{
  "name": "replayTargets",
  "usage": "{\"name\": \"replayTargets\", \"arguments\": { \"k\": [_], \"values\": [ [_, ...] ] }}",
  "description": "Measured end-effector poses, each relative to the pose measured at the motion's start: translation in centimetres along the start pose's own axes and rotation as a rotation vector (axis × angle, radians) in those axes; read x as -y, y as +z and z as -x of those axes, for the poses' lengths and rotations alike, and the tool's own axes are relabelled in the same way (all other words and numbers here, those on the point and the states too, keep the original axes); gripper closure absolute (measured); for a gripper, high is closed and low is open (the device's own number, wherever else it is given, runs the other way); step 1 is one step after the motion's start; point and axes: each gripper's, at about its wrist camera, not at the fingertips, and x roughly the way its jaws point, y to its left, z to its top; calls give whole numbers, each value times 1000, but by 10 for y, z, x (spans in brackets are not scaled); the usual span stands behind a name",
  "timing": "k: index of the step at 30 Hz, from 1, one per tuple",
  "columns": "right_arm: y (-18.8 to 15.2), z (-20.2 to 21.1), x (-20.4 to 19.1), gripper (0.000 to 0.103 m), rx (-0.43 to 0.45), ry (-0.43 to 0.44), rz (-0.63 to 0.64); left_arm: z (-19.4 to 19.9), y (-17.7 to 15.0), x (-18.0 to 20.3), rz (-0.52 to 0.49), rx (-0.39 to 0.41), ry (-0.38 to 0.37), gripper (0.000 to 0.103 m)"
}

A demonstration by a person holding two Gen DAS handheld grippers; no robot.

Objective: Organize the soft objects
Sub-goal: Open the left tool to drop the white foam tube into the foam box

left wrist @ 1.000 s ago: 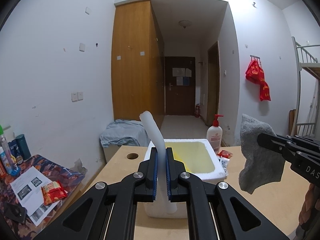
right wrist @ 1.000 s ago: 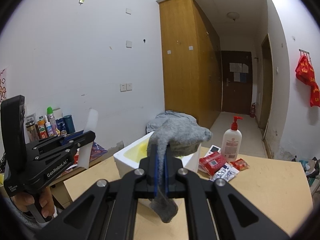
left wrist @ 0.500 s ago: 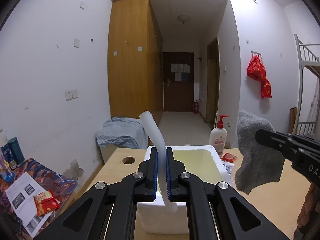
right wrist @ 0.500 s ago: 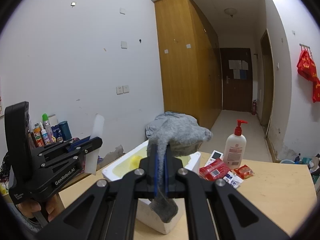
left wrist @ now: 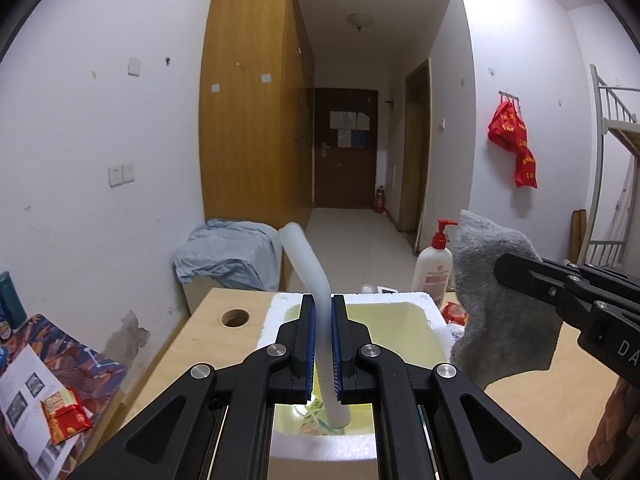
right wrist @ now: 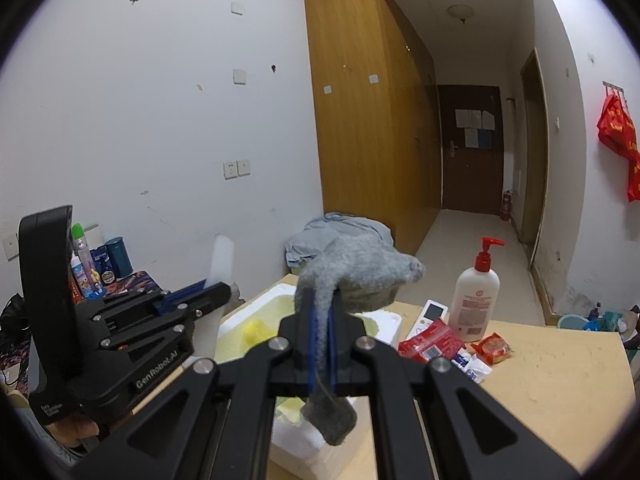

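White foam strip [left wrist: 308, 268] pinched upright in left gripper [left wrist: 322, 344], its lower end over the open white foam box [left wrist: 434, 320]. Grey sock [right wrist: 352, 268] clamped in right gripper [right wrist: 320, 344], draped over the fingers, above the box's right rim. Box sits at the wooden worktop's [right wrist: 560, 392] left edge. Lotion bottle [right wrist: 478, 300] and snack packets [right wrist: 432, 340] lie beside it.

A white foam tube [left wrist: 306, 264] stands nearly upright, bent near its top, clamped in the left claw [left wrist: 323, 344], its lower end over the open white foam box [left wrist: 434, 322] with a yellowish inside; a fuzzy grey sock [right wrist: 352, 268] droops both ways from the closed right claw [right wrist: 321, 344], just beside that box.
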Motion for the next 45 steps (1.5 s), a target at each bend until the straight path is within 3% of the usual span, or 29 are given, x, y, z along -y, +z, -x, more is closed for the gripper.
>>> {"name": "replayTargets", "arguments": {
  "k": [13, 16, 18, 19, 20, 22, 26, 45],
  "values": [
    [3, -8, 3, 96, -16, -22, -3, -35, 1, 4, -10, -43, -43, 95],
    [3, -9, 3, 96, -19, -23, -3, -39, 0, 5, -11, -41, -43, 86],
    [3, -10, 4, 96, -20, -25, -5, -41, -2, 4, -9, -38, -38, 76],
    [3, -10, 4, 96, -20, -26, -5, -41, -2, 4, -9, -38, -39, 56],
    [3, -11, 4, 96, -20, -27, -5, -41, -2, 3, -12, -38, -34, 29],
    [3, -11, 4, 96, -21, -28, -5, -39, -3, 2, -7, -23, -17, 4],
    [3, -12, 3, 96, -23, -30, -4, -26, -4, -3, 17, 57, 17, 3],
    [5, -28, -8, 96, -32, 7, 10, -4, -8, -25, 35, 69, 104, 3]
  ]
}}
